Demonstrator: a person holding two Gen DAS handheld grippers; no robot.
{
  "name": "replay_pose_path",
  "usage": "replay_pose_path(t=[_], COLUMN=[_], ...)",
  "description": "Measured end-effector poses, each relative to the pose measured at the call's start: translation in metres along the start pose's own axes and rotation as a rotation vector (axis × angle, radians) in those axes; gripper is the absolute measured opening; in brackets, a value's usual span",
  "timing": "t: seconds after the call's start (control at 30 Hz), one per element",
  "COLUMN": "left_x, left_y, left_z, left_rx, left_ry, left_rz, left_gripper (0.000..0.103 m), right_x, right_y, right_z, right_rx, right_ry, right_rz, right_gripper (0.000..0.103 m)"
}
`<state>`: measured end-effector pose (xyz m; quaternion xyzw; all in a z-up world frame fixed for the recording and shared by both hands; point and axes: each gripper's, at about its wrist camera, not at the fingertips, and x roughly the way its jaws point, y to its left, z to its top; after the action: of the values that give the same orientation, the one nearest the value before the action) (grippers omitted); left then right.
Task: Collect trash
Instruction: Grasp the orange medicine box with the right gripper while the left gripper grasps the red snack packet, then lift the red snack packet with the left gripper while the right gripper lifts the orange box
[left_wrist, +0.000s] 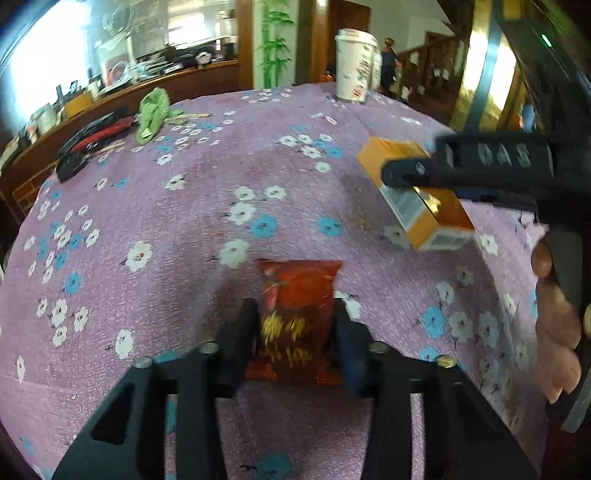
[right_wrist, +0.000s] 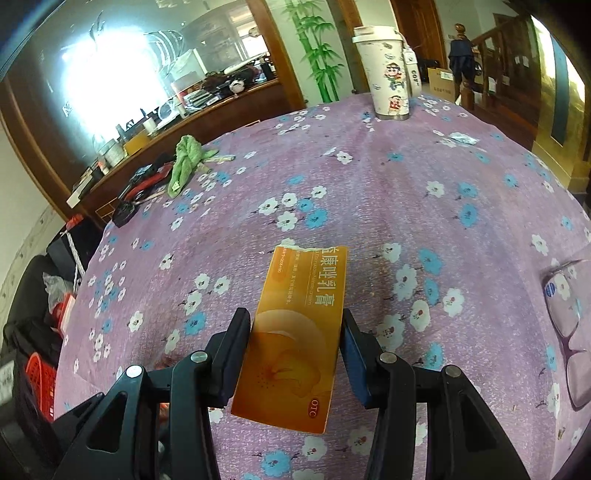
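— Where's the packet (left_wrist: 295, 314)?
— On the tabletop (left_wrist: 192, 229), between the left claw's (left_wrist: 295, 325) fingers. The carton (right_wrist: 295, 332) sits to its right, in the right claw (right_wrist: 295, 354).
— And the cup (right_wrist: 384, 74)?
— At the far edge; the cloth (right_wrist: 184, 162) lies far left.

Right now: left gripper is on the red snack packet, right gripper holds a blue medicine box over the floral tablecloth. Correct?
Not quite: the box is orange, not blue. The right wrist view shows the right gripper clamped on an orange medicine box above the floral tablecloth. The rest holds: the left wrist view shows the left gripper on the red snack packet.
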<state>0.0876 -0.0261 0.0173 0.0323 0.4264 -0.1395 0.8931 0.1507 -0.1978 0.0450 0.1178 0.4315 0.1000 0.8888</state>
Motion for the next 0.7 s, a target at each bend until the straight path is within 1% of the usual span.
replay_pose_path(t=[0.07,0.2,0.3,0.37,0.47,0.57,0.67,0.7], left_x=[-0.001,-0.004,-0.011,-0.016,-0.024,-0.029,-0.035,-0.038], left_y=[0.009,0.021,0.031,0.039,0.054,0.065,0.071,0.073], left_z=[0.001,0.001,0.002,0.003,0.005,0.007,0.007,0.006], left_rx=[-0.038,-0.068,-0.094,-0.117,-0.167,-0.210,-0.221,-0.227], left_ry=[-0.006,-0.021,-0.053,-0.081,-0.120,-0.146,-0.172,-0.178], left_rz=[-0.026,-0.011,0.013,0.044,0.121,0.185,0.259,0.273], left_gripper=[0.034,0.034,0.033,0.033,0.033,0.033,0.033,0.033], right_x=[0.001,0.005,0.005,0.006,0.007,0.004,-0.002,-0.005], right_y=[0.004,0.013,0.023,0.031,0.041,0.054,0.067,0.071], right_z=[-0.002,-0.006,-0.010,-0.013,-0.017,-0.022,-0.028,-0.029], right_rx=[-0.016,-0.050,-0.093,-0.121,-0.160,-0.198,-0.243,-0.254], right_ry=[0.006,0.020,0.014,0.011,0.008,-0.015,-0.046,-0.056], right_rz=[0.007,0.023,0.023,0.031,0.046,0.065,0.086,0.094], right_gripper=[0.051,0.051,0.051,0.051,0.051,0.051,0.051,0.051])
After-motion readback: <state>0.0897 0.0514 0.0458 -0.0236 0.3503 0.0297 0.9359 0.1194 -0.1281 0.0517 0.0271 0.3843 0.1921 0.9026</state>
